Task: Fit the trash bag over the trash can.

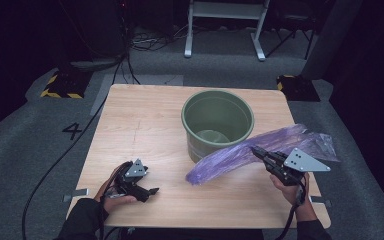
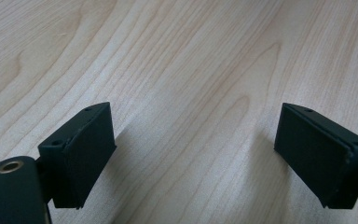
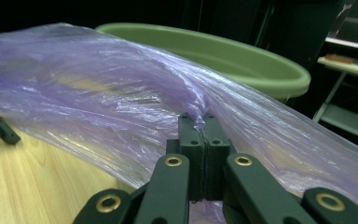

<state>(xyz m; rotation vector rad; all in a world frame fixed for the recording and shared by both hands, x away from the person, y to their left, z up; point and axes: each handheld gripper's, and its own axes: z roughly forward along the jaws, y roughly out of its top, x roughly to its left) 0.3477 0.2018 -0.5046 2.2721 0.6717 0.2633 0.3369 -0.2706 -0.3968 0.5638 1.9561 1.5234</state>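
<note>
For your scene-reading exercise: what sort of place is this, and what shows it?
Probably a recording studio or lab, not a home: a lone wooden table on grey carpet, yellow-and-black striped floor weights, cables across the floor, and dark surroundings.

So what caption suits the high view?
Right gripper pinches a purple plastic bag beside a green bucket.
</note>
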